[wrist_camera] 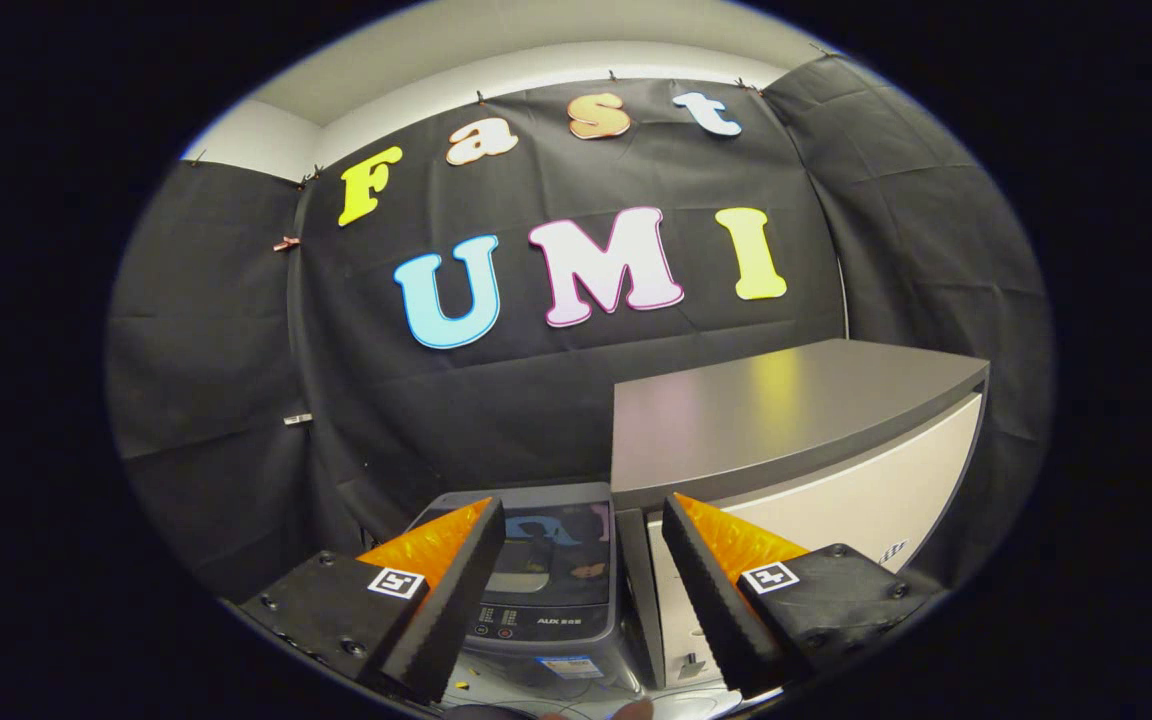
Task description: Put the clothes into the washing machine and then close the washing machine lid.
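Washing machine: you have the washing machine low in front of you, seen from above, between the two fingers of your tongs and just beyond their tips.
Lid: its dark glossy lid lies flat and closed over the top, and it mirrors the booth wall behind it.
Control panel: the control panel runs along the machine's near edge, with small round buttons and markings too small to make out.
Clothes: you cannot tell from here where the clothes are.
Tongs: your tongs are spread wide apart and released, with nothing between the fingers and neither finger touching anything. They hang above the machine. The left finger sits over its near left corner, and the right finger sits over the cabinet next to it.
Cabinet: just to the right of the machine, touching or nearly touching it, stands a taller cabinet with a pale front and a flat grey top that rises well above the machine's lid.
Floor: a strip of pale floor shows near you, below the machine.
Wall: black cloth hangs behind and to both sides, with a white wall above it.
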Demonstrator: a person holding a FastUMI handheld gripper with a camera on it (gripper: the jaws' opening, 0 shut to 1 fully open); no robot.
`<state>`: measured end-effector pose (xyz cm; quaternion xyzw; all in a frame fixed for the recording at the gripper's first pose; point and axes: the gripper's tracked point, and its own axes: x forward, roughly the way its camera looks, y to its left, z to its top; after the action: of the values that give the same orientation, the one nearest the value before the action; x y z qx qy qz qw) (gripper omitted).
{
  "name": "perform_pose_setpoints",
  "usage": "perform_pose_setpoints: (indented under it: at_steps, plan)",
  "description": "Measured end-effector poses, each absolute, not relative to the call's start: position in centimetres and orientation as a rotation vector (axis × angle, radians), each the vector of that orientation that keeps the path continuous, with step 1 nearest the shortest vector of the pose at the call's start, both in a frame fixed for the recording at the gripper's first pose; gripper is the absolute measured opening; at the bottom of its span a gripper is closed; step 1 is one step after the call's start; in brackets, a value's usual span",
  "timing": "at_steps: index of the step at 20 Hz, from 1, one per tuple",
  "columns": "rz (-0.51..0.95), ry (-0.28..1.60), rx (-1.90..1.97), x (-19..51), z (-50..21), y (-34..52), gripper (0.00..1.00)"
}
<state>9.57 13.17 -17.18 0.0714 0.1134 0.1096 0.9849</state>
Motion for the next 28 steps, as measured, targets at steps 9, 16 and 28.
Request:
perform_pose_setpoints:
  at_steps: [9, 16, 28]
  plan:
    - [0.202, 0.122, 0.103, 6.6, -11.8, 11.1, 0.99]
    - [0.177, 0.119, 0.089, 6.5, -11.8, 10.2, 0.99]
    - [0.176, 0.127, 0.065, 6.7, -12.3, 10.2, 0.99]
